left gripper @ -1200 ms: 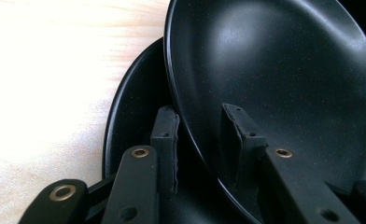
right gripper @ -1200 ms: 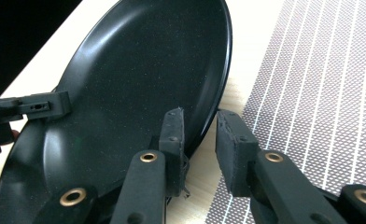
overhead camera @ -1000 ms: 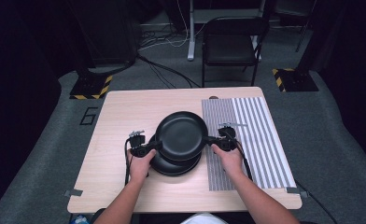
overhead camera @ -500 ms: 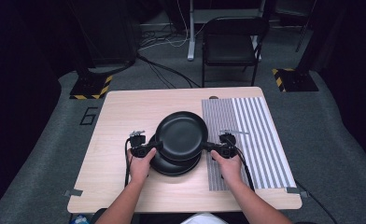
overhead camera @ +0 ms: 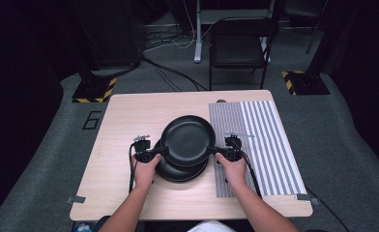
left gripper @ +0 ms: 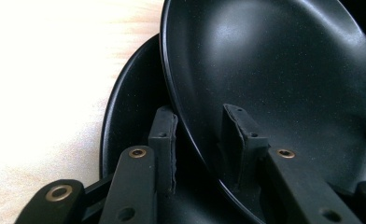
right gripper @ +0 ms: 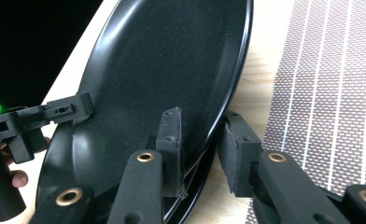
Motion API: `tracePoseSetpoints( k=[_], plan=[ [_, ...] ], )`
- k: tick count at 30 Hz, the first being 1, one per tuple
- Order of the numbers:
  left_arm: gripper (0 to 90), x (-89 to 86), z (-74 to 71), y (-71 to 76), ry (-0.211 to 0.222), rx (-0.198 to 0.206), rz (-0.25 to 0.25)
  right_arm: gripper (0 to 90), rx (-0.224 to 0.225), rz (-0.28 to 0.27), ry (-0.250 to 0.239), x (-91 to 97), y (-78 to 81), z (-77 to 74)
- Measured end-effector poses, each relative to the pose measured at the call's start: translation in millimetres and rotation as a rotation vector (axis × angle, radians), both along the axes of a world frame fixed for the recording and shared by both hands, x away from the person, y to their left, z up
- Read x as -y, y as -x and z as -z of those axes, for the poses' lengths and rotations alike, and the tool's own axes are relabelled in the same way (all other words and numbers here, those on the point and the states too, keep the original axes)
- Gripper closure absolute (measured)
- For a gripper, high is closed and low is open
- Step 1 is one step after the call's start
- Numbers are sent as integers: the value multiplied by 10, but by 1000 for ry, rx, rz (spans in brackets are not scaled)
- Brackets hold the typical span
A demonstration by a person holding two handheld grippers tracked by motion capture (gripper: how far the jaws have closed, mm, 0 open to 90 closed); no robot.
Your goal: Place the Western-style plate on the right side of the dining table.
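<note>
Top plate point(overhead camera: 187, 139): black, held up between the two grippers above a second black plate, over the middle of the desk point(overhead camera: 124, 121), just left of the striped mat point(overhead camera: 265, 145).
Lower plate point(overhead camera: 178, 170): lies flat on the desk under the raised one, poking out on its near-left side.
Left gripper point(overhead camera: 162, 151): jaws narrowed onto the top plate's left rim, one pad inside the dish and one beneath it.
Right gripper point(overhead camera: 211, 150): pinches the opposite, right rim the same way.
Key relation: the plate spans straight across between the grippers, left to right, each hand equally near its own edge; I judge any coming move needs both hands travelling together and level.
Left gripper view: shows the rim point(left gripper: 190, 135) passing between its pads, and the lower plate point(left gripper: 130, 102) just behind, apart from the upper one.
Right gripper view: shows the mat's weave point(right gripper: 330, 88) beside the rim, plus the left gripper point(right gripper: 85, 106) on the far edge.
</note>
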State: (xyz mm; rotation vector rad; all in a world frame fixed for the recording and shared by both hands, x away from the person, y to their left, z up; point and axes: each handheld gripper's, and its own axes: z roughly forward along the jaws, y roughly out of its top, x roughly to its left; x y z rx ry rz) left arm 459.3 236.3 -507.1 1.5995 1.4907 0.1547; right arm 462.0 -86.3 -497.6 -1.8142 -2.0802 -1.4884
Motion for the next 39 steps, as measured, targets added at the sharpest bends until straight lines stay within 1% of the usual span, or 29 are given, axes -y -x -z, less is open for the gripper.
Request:
tracePoseSetpoints(
  k=[1,2,3,4,5,6,8,15,17,24,33,39],
  plan=[
    [670,0,0,0,0,0,0,706,4,-3,12,-11,-8,-4],
    [670,-7,2,-3,5,-3,2,706,4,-3,12,-11,-8,-4],
    [675,-5,1,-4,15,-9,-6,708,2,-12,35,-25,-27,-20],
    [675,-6,1,-3,19,-11,-8,708,2,-12,35,-25,-27,-20],
    [676,-4,1,-3,20,-13,-11,717,-13,-13,24,-19,-51,-21],
    [676,-1,0,-1,21,-14,-14,717,-13,-13,24,-19,-51,-21],
    [676,-1,1,-1,19,-13,-14,725,-32,-14,4,-2,-78,-17],
    [677,6,2,4,18,-10,-18,727,-38,-16,1,6,-97,-19],
    [678,2,3,8,7,-4,-14,733,-47,-14,-7,11,-105,-19],
    [676,7,1,11,3,-1,-16,742,-68,-3,-30,21,-111,-14],
    [677,37,-15,24,-10,7,-9,755,-73,-5,-45,60,-124,-8],
    [678,65,-52,38,-23,24,-2,767,-102,3,-84,107,-130,-2]
  ],
)
